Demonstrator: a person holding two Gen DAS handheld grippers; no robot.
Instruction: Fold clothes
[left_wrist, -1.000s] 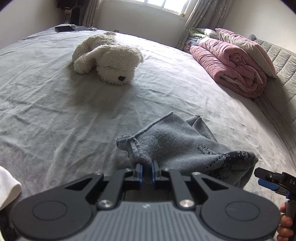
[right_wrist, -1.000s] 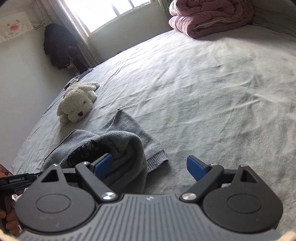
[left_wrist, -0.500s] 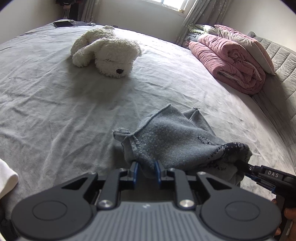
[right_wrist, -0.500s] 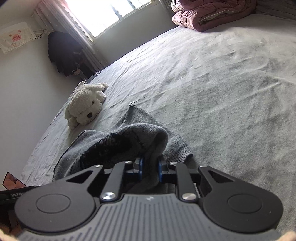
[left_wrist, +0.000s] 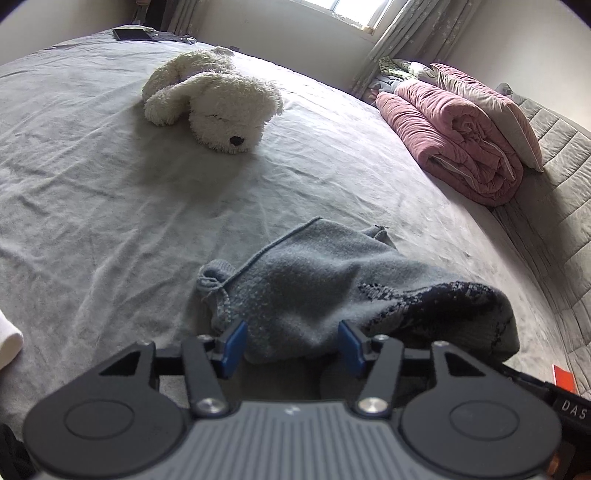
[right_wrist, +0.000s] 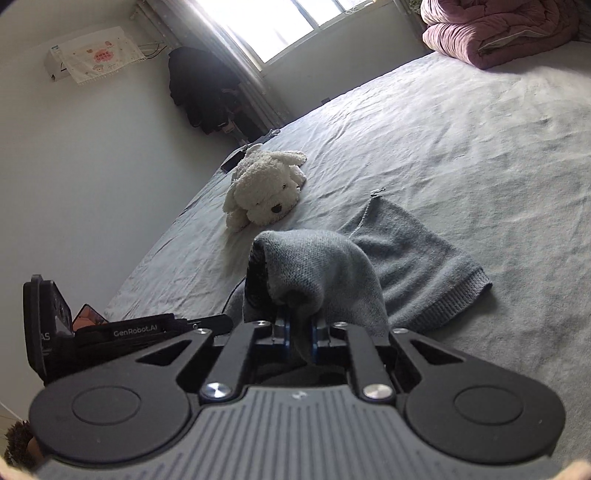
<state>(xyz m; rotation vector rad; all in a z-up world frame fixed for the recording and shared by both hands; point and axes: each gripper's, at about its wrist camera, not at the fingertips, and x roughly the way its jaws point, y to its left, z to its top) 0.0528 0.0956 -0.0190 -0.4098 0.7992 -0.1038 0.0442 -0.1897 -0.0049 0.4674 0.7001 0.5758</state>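
Grey knitted sweater (left_wrist: 317, 288), ribbed hem, dark patterned lining: rumpled on a creased grey bedsheet (left_wrist: 110, 177). Right gripper (right_wrist: 298, 330) closing, pinching a raised fold. Left gripper (left_wrist: 291, 341) opening, knit between its blue pads, untouched. Beyond: fluffy white plush dog (left_wrist: 218, 99).

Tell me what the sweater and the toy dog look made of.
Sweater: grey knit, probably wool or acrylic; ribbed hem, visible stitches, matte and soft, with a darker patterned patch. Toy dog: cream plush, likely synthetic; shaggy curly pile, with a dark nose that may be plastic or stitched.
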